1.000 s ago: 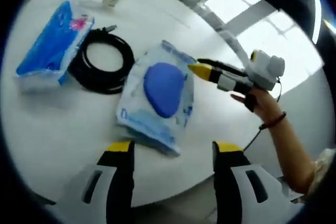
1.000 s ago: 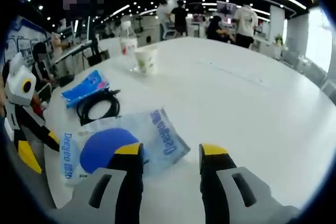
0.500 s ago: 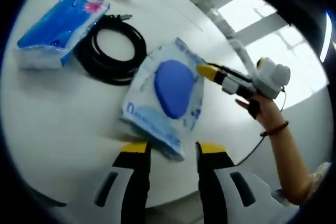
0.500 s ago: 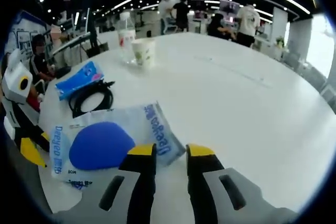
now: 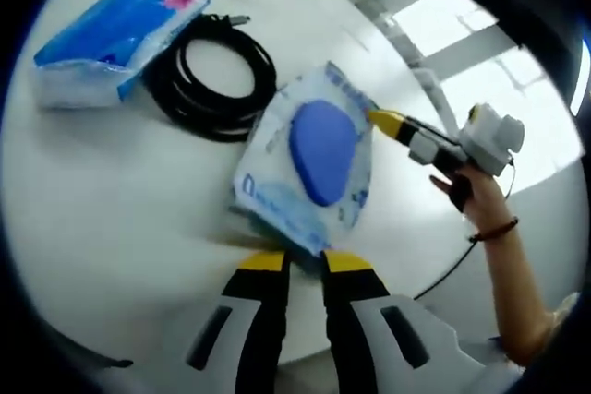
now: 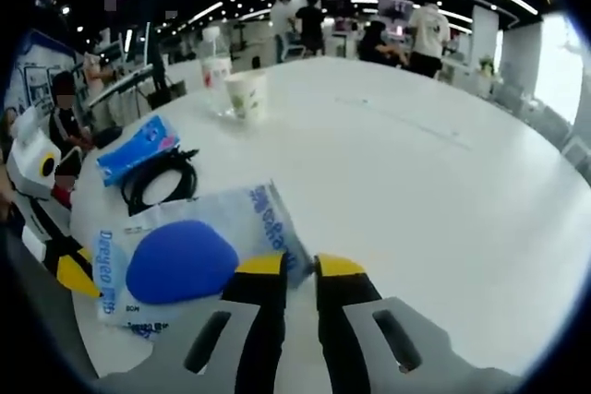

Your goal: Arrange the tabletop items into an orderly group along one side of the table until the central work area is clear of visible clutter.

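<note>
A clear plastic bag [image 5: 319, 159] with blue print holds a rounded blue item and lies flat on the white table [image 5: 111, 191]. My left gripper [image 5: 304, 260] has its jaws closed on the bag's near corner. The right gripper [image 5: 381, 119] comes in from the right, its yellow tips on the bag's far edge. In the right gripper view the same bag [image 6: 189, 251] lies left of centre, and my right gripper [image 6: 299, 266] is shut on its corner. The left gripper [image 6: 74, 274] meets the bag's opposite corner at the far left.
A coiled black cable [image 5: 217, 80] lies beside the bag, with a blue tissue pack [image 5: 115, 29] past it. A paper cup [image 6: 247, 97] and a bottle [image 6: 215, 66] stand farther along the table [image 6: 443, 182]. People stand at the back of the room.
Both pairs of jaws have narrowed from wide open to shut on opposite corners of the bag. Each gripper has moved in closer to the bag.
</note>
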The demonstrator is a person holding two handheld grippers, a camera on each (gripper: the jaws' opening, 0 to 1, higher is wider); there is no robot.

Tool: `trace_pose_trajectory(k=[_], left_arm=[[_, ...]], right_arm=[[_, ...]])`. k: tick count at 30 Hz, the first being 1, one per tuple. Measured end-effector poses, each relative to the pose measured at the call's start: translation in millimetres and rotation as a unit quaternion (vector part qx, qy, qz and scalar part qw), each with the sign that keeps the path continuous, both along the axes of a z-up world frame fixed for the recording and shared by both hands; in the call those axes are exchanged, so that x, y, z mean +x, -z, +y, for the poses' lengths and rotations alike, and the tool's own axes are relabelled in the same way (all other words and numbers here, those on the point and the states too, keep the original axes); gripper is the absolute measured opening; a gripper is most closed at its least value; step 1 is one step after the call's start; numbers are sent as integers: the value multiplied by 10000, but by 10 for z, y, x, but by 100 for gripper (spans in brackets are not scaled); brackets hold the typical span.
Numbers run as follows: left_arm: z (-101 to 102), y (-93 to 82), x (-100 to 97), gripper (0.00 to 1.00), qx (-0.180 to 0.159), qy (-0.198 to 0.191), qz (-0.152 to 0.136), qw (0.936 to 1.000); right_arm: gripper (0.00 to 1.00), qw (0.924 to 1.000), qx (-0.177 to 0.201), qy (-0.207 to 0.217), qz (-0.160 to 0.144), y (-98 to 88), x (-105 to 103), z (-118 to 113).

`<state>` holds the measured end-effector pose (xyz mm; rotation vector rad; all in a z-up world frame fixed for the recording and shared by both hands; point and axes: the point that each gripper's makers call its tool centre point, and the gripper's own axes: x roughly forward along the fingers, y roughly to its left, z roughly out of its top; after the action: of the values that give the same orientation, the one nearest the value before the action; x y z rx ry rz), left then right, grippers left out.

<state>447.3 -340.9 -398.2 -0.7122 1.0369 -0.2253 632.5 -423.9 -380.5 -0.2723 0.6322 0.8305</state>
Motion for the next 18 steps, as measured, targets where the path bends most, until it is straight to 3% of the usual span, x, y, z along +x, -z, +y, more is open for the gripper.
trace_pose_trajectory(k=[5,7,8,10,18], left_arm=[[-10,-16,8,8,69,85,-61,9999],[-16,-35,14,0,77,189,-111,9997],[-21,-73,58,0,23,74,-190,9998],[18,-107,97,0,257,260,-369,9986],[67,-156,140,0,305,206,-458,9983]], right_arm=[[5,9999,65,33,100,-5,-28,-11],[3,9998,104,20,168,-2,-52,-9],[2,9998,108,30,185,0,-60,-13],[2,9998,88,69,158,-16,-60,-31],[1,9993,46,242,279,-43,-99,-142]])
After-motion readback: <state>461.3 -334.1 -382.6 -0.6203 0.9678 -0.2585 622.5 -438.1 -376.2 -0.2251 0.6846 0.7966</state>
